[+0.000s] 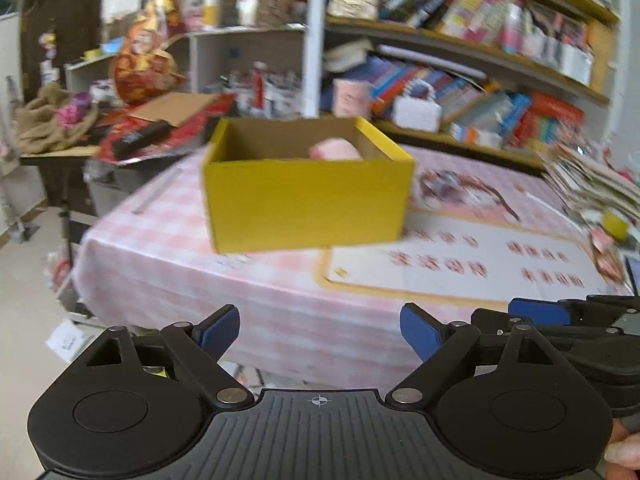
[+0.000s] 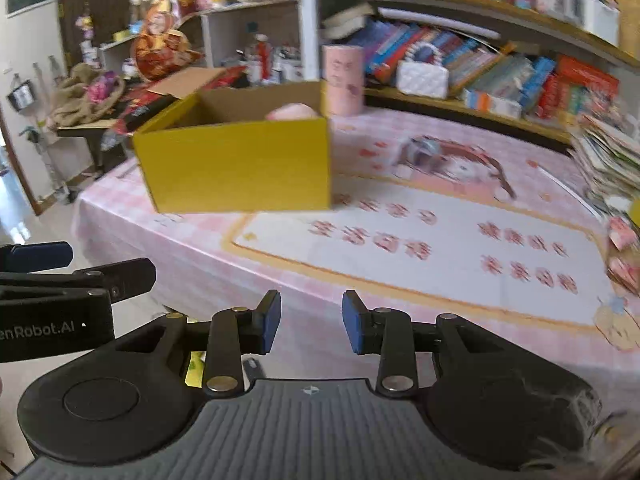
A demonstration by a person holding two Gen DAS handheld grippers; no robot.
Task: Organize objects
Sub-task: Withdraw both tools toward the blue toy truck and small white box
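Observation:
An open yellow cardboard box (image 1: 308,204) (image 2: 240,168) stands on the pink checked tablecloth (image 1: 180,280) near the table's left end. A pink rounded object (image 1: 336,150) (image 2: 292,112) lies inside it, mostly hidden by the box wall. A small greyish item (image 2: 424,152) sits on the printed mat (image 2: 440,264) to the right of the box, too blurred to identify. My left gripper (image 1: 320,320) hangs in front of the table edge, jaws wide open and empty. Beside it on the right, my right gripper (image 2: 311,308) shows a narrow gap between its blue pads (image 2: 272,320), with nothing in it.
A pink cylinder (image 2: 343,80) and a white quilted bag (image 2: 422,78) stand behind the box by the bookshelves (image 2: 520,60). A slanting stack of papers (image 2: 612,160) fills the table's right end. A cluttered side table (image 1: 80,136) stands to the left. Floor lies below the near table edge.

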